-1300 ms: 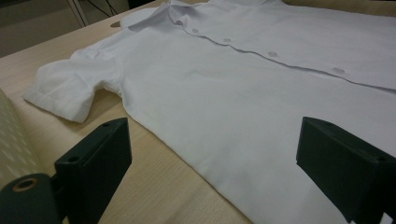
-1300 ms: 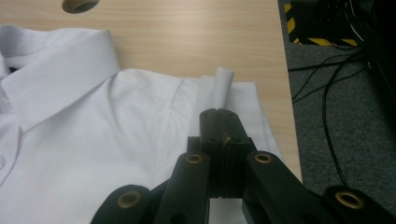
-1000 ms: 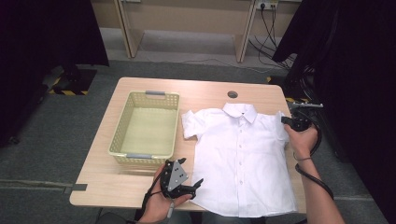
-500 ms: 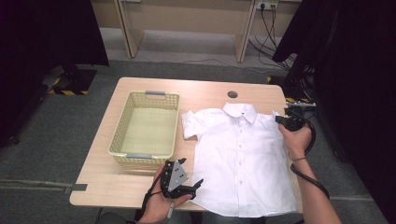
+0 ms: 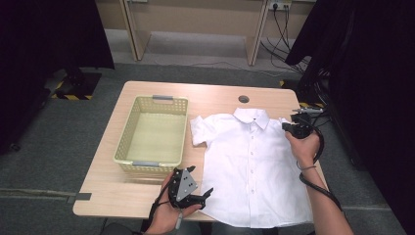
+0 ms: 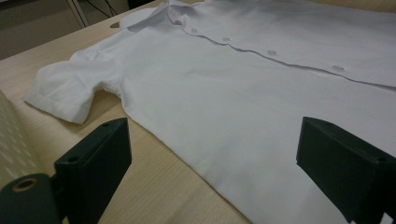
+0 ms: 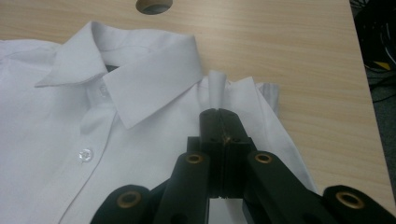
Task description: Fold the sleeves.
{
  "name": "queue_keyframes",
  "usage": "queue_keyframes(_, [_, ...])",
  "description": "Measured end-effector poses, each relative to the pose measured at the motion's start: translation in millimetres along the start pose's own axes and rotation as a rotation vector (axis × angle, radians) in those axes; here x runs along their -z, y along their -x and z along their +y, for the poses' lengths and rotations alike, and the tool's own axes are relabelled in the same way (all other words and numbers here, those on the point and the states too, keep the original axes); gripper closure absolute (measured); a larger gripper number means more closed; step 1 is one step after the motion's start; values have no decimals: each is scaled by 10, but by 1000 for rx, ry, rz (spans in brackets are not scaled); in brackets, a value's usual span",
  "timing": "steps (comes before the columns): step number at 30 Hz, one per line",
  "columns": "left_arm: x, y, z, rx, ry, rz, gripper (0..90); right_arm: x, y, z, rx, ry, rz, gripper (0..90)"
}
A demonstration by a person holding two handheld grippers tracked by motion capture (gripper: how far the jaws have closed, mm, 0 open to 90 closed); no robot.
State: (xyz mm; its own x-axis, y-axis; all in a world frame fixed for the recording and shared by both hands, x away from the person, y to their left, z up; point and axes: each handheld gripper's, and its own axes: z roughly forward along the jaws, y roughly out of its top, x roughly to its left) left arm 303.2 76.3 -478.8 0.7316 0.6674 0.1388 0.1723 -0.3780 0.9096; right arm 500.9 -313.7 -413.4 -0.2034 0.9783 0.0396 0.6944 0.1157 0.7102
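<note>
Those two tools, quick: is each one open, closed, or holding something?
Left tool: open, holding nothing, at the shirt's edge.
Right tool: closed, pinching a fold of the shirt's sleeve.

A white shirt (image 5: 254,166) of smooth matt cloth lies on a pale wood-grain table (image 5: 215,93). The basket (image 5: 152,129) beside it is perforated cream plastic.

A pale yellow plastic basket (image 5: 153,132) with grey handles at its near and far ends sits on the left half of the light wooden bench (image 5: 220,93) (its perforated wall (image 6: 11,140) edges into the left gripper view). A round cable hole (image 5: 243,99) is cut near the bench's far edge. Beyond the bench stand two wooden legs (image 5: 132,29) on grey floor (image 5: 58,147), cables (image 5: 281,34) trailing from a wall socket.
</note>
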Motion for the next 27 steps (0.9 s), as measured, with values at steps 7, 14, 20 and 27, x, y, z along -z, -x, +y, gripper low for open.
queue_keyframes(7, [0, 3, 0, -3, -1, -1, 95, -69, -75, -34, 13, -19, 7, 900])
queue_keyframes(14, [0, 8, 2, -10, -5, -1, 95, -117, -128, -60, 25, -35, 11, 898])
queue_keyframes(20, [0, 8, 1, -8, -4, -2, 95, -154, -176, -79, 27, -52, 16, 894])
queue_keyframes(27, [0, 10, 2, -10, -6, -2, 94, -187, -221, -95, 33, -59, 20, 889])
